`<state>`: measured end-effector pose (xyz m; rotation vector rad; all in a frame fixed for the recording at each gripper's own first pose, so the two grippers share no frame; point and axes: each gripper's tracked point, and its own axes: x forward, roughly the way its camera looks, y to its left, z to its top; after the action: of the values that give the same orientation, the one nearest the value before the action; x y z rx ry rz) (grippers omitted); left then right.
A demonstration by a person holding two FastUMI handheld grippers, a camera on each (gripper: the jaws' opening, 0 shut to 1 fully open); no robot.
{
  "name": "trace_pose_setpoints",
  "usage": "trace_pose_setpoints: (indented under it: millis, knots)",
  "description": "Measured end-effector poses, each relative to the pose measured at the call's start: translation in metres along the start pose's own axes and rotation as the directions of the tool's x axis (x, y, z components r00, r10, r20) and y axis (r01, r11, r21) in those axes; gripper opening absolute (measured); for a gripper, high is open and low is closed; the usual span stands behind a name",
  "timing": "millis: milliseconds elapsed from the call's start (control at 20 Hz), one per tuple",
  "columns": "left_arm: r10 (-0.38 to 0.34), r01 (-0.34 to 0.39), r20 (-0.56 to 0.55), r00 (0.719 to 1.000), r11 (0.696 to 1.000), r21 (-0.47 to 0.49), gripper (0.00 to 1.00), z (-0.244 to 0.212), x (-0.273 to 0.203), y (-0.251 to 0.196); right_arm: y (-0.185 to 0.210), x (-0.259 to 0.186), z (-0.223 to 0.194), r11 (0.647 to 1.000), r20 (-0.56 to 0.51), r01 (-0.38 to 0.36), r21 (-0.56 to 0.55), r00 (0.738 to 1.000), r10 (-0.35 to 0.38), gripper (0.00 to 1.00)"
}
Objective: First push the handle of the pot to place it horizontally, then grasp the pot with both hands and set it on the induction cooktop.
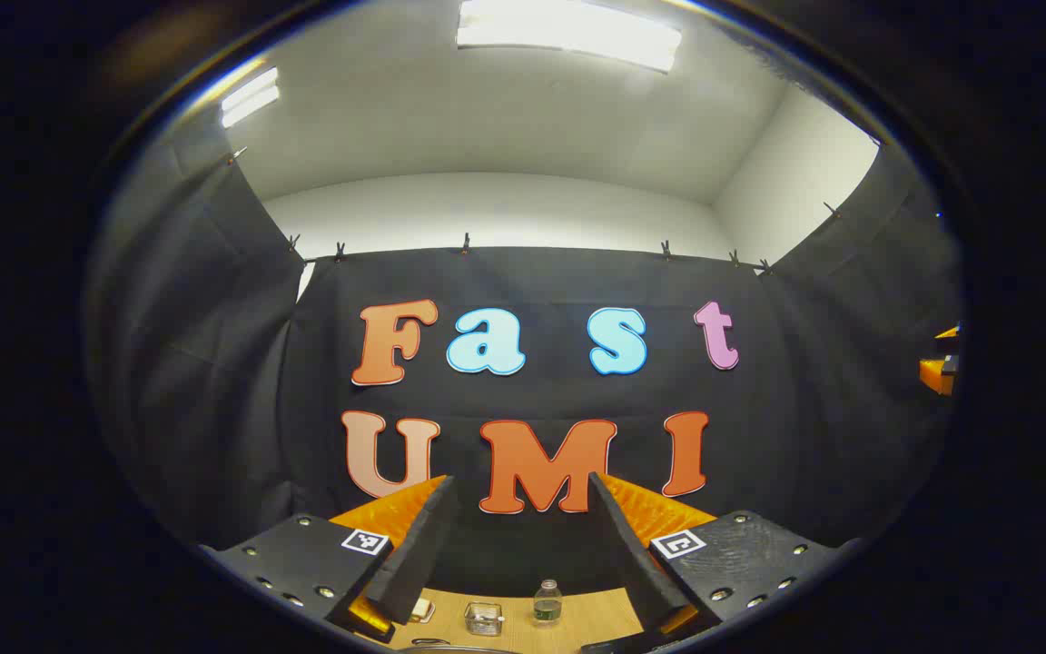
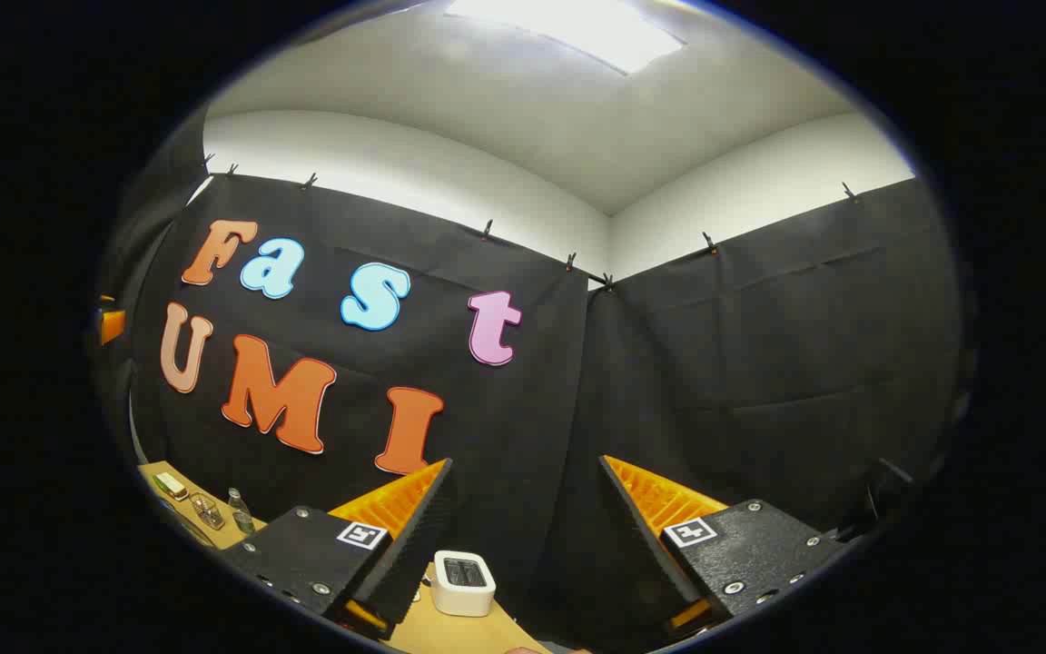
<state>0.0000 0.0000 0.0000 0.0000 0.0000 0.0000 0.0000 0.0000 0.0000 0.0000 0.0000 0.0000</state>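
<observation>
- While both tongs are raised toward the booth wall, the left tongs point(image 1: 523, 509) stand wide apart, gripping nothing.
- Between their fingers, lower down, the wooden worktop point(image 1: 596, 609) carries a small water bottle point(image 1: 547, 602) and a clear box point(image 1: 483, 619); a curved metal rim point(image 1: 450, 647), perhaps the pot, peeks in at the bottom edge.
- Right tongs point(image 2: 527, 495) likewise gape wide, empty.
- Beneath them, a white toaster point(image 2: 464, 582) sits on the worktop.

We see a recording booth, black cloth walls point(image 2: 759, 345) clipped up at 12 o'clock, white ceiling with light panels point(image 1: 568, 32), wooden table point(image 1: 505, 609) at 6 o'clock holding a small bottle point(image 1: 547, 603)
</observation>
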Motion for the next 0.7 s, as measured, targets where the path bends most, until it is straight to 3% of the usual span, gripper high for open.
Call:
trace_pose_setpoints:
  millis: [700]
  knots:
    - [-0.018,0.018,0.001,1.000,1.000,-0.013,0.87,-0.0017,0.0049,-0.0058,-0.0097,-0.0011,-0.0088,1.000,-0.021,0.021,-0.012,1.000,-0.021,0.95]
